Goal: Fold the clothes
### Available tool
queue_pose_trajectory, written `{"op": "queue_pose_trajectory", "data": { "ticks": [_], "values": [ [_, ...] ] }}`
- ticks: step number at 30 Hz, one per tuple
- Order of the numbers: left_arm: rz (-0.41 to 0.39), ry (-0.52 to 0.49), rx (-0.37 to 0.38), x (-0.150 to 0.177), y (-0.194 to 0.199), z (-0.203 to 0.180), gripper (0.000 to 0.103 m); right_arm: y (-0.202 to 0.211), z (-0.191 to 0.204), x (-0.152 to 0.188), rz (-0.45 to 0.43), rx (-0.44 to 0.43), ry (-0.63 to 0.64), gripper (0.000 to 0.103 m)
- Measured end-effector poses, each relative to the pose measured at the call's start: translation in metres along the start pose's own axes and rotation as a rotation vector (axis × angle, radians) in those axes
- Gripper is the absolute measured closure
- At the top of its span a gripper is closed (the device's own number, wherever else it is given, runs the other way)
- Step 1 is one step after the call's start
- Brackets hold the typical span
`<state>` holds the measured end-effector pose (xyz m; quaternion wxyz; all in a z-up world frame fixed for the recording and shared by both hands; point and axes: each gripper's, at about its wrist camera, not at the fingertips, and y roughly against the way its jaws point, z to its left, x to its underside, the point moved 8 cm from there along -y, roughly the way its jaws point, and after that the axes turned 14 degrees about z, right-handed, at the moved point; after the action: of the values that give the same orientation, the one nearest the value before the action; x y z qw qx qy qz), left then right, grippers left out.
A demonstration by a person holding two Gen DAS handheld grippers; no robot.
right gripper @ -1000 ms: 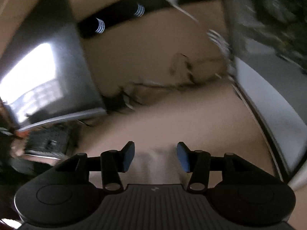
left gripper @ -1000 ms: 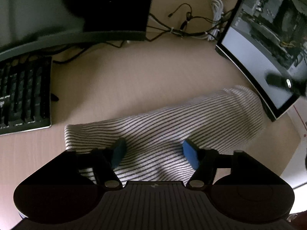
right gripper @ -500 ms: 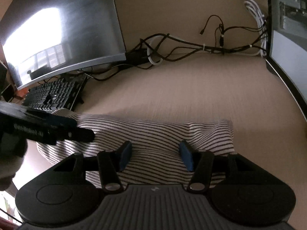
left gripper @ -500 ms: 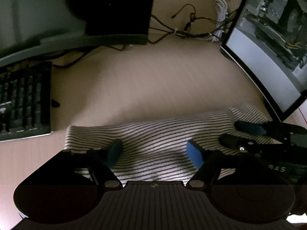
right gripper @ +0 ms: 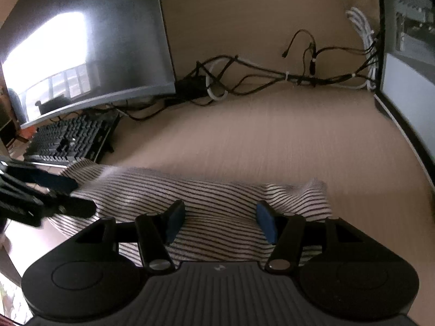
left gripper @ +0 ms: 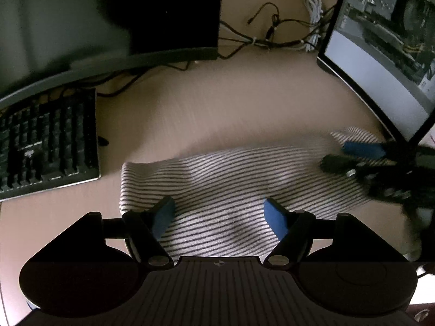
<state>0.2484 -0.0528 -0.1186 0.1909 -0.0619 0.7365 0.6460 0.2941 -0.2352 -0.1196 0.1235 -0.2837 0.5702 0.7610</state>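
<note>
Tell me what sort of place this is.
Most likely a computer desk in a home or office: a black keyboard, curved monitors and a tangle of cables surround the striped garment.

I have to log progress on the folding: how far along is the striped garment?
Done: the striped garment lies as a long folded band on the desk. In hand: nothing gripped; the left gripper and right gripper are open over its two ends, the right's jaws having just widened. Left: further folds, probably.
</note>
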Motion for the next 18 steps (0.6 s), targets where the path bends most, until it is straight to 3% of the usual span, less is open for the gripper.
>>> {"op": "queue_pose_trajectory", "data": {
  "ticks": [4,9,12,16,18],
  "values": [
    [-0.010,0.005,0.023,0.000,-0.004,0.003,0.020,0.031,0.002,0.002,-0.040,0.021,0.010,0.029],
    [-0.032,0.043,0.084,0.000,0.000,0.012,0.022,0.026,-0.015,0.028,0.065,0.062,-0.049,0.029],
    [-0.061,0.080,0.109,0.003,0.020,0.023,0.030,0.011,-0.026,0.044,0.125,0.001,-0.163,0.029],
    [-0.112,0.083,0.128,0.011,0.047,0.030,0.031,0.009,-0.025,0.045,0.119,-0.001,-0.161,0.029],
    [-0.097,0.075,0.137,0.012,0.042,0.026,0.029,0.008,-0.025,0.045,0.116,0.000,-0.149,0.029]
  ]
}}
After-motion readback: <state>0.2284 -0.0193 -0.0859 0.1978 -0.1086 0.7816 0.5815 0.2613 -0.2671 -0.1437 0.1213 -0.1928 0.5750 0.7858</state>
